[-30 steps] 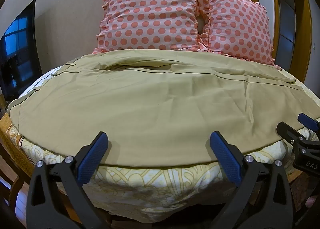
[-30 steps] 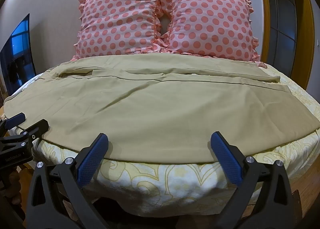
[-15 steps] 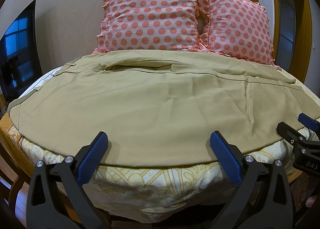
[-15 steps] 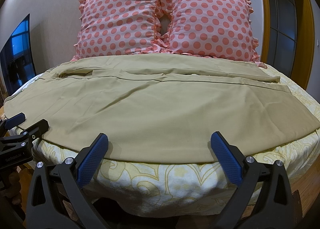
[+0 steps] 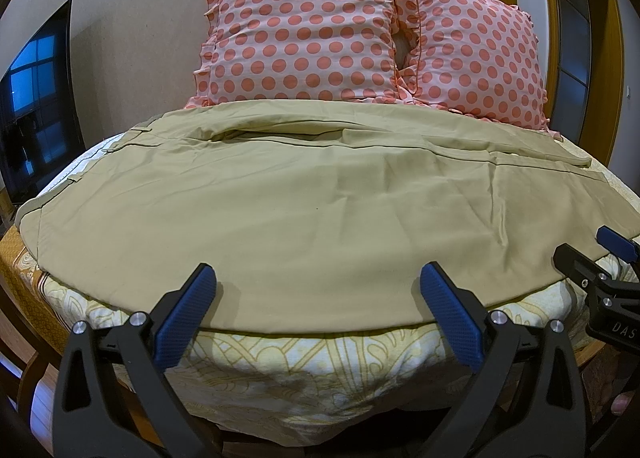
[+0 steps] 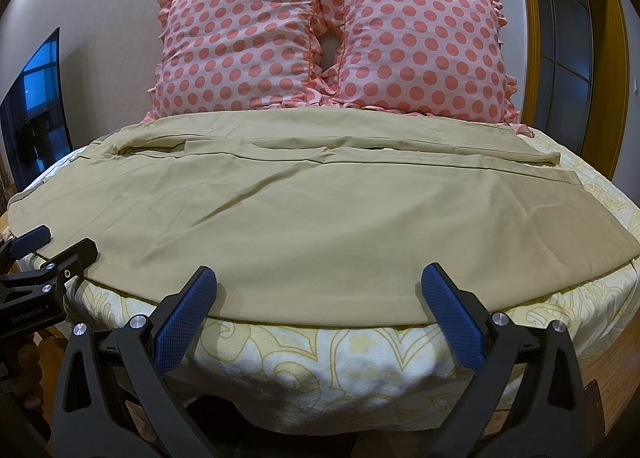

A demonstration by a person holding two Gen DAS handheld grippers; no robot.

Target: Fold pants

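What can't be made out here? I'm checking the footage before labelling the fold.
- Far leg of the pants: the left wrist view shows its top only; the near leg covers the rest.
- Underside of the pants: hidden against the bedsheet in both views.
- Right tongs: cut off by the left wrist view's right edge.
- Left tongs: cut off by the right wrist view's left edge.

Black tongs (image 5: 318, 298), blue textured pads (image 5: 186, 318)
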